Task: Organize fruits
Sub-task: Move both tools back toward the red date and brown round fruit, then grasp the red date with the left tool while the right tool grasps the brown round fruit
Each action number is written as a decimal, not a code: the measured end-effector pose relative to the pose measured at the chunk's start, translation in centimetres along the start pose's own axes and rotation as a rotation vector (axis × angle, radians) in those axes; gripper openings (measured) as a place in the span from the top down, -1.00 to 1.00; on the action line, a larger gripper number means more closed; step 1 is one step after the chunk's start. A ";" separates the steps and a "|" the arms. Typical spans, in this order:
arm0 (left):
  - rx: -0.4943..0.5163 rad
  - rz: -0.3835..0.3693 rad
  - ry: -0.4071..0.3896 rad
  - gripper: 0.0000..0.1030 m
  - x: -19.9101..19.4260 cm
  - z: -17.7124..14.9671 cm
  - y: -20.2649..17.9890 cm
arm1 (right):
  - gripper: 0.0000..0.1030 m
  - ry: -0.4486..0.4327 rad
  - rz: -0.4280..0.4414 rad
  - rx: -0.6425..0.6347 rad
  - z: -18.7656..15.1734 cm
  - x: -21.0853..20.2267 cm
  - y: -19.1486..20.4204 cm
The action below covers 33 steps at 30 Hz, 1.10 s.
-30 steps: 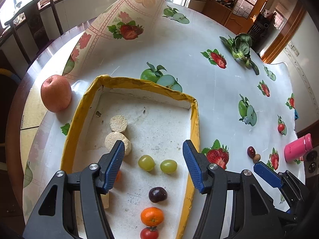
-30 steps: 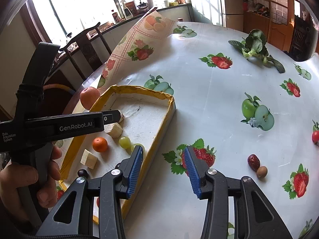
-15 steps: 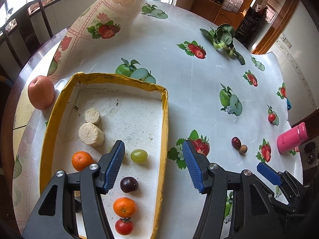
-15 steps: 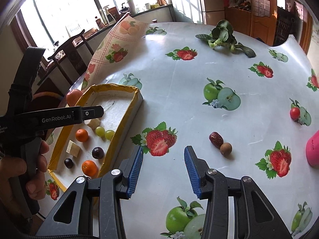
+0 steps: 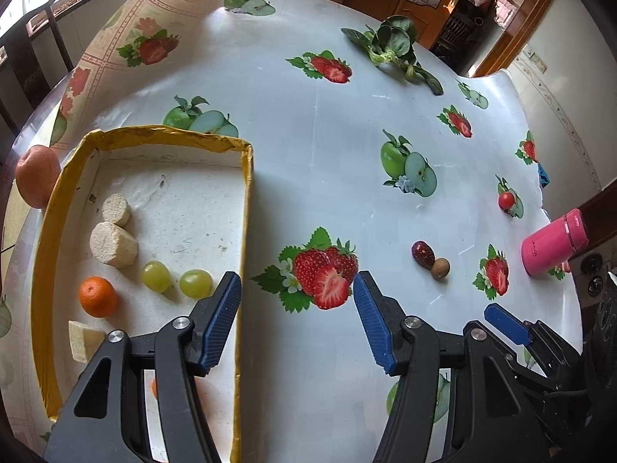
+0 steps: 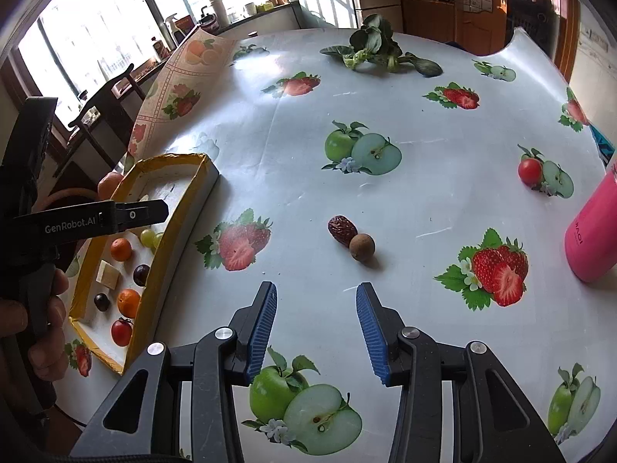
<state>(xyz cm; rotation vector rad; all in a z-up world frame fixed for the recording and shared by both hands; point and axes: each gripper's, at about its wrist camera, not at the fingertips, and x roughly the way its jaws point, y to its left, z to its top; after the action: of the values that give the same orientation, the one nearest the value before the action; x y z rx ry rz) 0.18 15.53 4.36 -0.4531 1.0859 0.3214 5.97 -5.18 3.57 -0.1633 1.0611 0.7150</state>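
Item: fruit sorting, reach stage. Right gripper (image 6: 316, 330): jaws parted to a moderate gap, nothing held, poised above the fruit-print tablecloth (image 6: 424, 193). Ahead of its tips, slightly right, a red date (image 6: 342, 228) and a brown longan (image 6: 362, 246) are seen touching each other; these are judged the next pick. Left gripper (image 5: 297, 322): jaws set wide, empty, its left jaw over the right wall of the yellow-edged tray (image 5: 243, 231). Left of those tongs, in the tray: two green grapes (image 5: 175, 279), a mandarin (image 5: 98, 296), two pale round slices. Next move: the right tongs to be advanced, lowered and closed on one fruit without the other being nudged.
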 end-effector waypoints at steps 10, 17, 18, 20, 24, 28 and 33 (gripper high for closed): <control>0.038 -0.024 0.042 -0.15 2.5 0.3 -3.5 | 0.28 0.031 0.000 0.027 1.1 3.6 -2.5; 0.058 -0.036 0.070 -0.15 4.5 0.7 -4.9 | 0.38 0.040 0.015 -0.012 3.0 6.7 -2.0; 0.061 -0.039 0.076 -0.15 4.7 0.8 -5.2 | 0.49 0.047 0.021 -0.017 3.2 7.1 -2.1; 0.068 -0.049 0.084 -0.15 5.3 0.8 -5.7 | 0.57 0.054 0.033 -0.021 3.1 7.3 -2.2; 0.082 -0.067 0.112 -0.15 6.7 0.9 -7.0 | 0.57 0.040 0.038 -0.006 2.4 6.2 -3.0; 0.099 -0.086 0.121 -0.15 8.0 1.0 -8.9 | 0.57 0.015 0.020 0.033 1.8 4.4 -4.5; 0.145 -0.058 0.128 -0.15 9.9 0.9 -11.4 | 0.58 -0.010 0.004 0.082 1.0 2.4 -6.0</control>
<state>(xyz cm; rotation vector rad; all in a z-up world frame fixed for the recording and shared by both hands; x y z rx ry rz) 10.50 6.40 -1.94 -0.3790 1.2092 0.1628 11.03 -8.28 0.78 -0.0875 1.0796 0.6739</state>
